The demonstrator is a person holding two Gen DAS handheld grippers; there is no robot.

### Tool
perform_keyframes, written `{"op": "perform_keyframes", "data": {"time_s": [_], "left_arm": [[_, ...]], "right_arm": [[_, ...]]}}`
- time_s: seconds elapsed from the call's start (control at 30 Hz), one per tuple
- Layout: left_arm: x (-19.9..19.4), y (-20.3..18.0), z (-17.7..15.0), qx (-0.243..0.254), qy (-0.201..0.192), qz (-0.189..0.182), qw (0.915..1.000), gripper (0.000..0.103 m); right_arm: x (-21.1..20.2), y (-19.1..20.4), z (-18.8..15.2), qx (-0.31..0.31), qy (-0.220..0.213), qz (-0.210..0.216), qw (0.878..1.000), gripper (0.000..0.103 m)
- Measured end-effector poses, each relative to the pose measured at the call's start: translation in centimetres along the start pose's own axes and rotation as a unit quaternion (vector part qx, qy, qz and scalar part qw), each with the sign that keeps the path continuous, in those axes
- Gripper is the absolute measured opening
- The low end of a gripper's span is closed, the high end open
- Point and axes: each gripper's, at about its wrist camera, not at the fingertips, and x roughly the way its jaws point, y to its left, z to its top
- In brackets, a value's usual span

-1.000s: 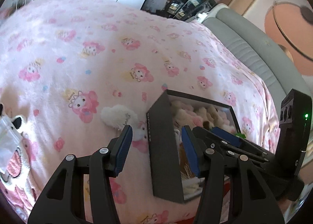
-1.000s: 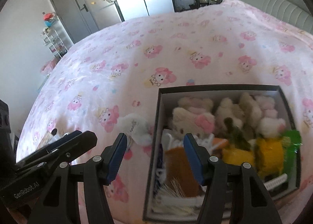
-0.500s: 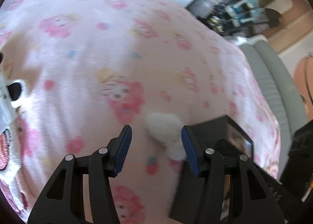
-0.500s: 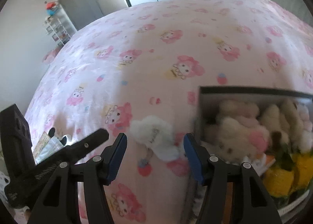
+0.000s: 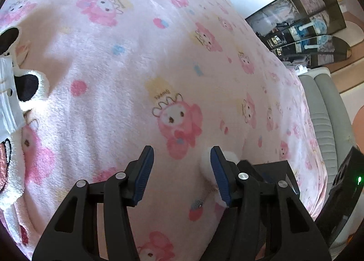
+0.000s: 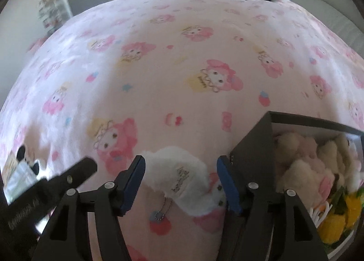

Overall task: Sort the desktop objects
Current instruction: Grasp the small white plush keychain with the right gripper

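Blanket: pink cartoon-print fleece blanket [image 6: 182,74] underlies everything.
Toy: white fluffy plush keychain [image 6: 179,176] lies on it, left of box.
Box: black cardboard box [image 6: 250,144] holds plush toys [image 6: 302,160].

Both wrist views look steeply down, close over the pink blanket [image 5: 141,74]. They share the white plush [image 6: 179,176], at five o'clock in the left view, six in the right, and the black box [image 6: 252,144].

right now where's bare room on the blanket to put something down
The blanket is bare across the whole far stretch, beyond the white fluffy toy and left of the black box. It is crowded near the front: the toy lies between the right gripper's opening jaws, the box is full of plush, and packets sit at the left edge.
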Motion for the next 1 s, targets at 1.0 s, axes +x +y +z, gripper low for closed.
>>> {"op": "perform_keyframes", "data": {"time_s": [1.0], "left_arm": [[1.6,0.7,-0.2,-0.034,0.060,-0.068,0.9953,0.056]], "right_arm": [[1.4,2.3,-2.3,-0.037,0.082,0.194,0.977,0.036]]}}
